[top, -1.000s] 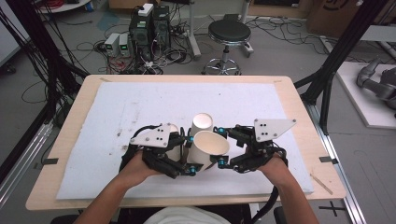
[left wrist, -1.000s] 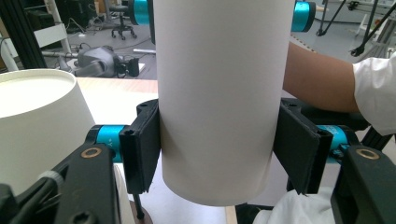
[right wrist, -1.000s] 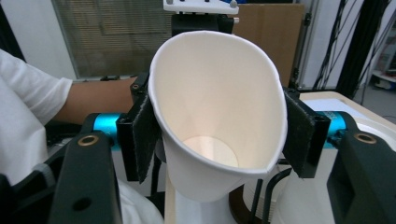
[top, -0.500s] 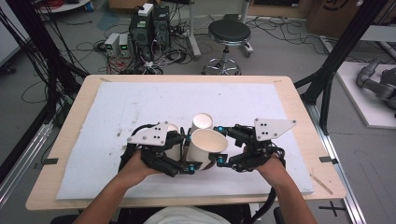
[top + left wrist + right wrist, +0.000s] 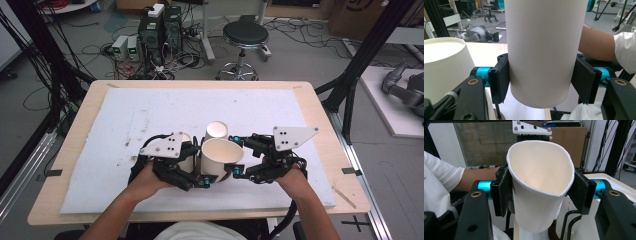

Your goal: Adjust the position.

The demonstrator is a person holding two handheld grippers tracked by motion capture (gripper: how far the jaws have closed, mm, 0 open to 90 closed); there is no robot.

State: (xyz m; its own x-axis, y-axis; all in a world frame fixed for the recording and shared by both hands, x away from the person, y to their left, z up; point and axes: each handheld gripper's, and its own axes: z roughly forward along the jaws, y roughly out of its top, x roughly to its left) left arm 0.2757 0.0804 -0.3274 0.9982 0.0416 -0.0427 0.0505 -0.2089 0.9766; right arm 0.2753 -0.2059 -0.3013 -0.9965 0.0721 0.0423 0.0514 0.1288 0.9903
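Grey floor strewn with cables (image 5: 100, 50), a black round stool (image 5: 245, 35), computer towers (image 5: 162, 25) behind the wooden table (image 5: 320, 115).

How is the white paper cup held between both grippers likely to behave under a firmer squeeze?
The paper cup looks thin-walled: its rim is already pinched out of round between the right gripper fingers, which have just been closing, so it would probably crumple. It seems empty, hence likely light. The left gripper clamps its smooth wall, which might slip.
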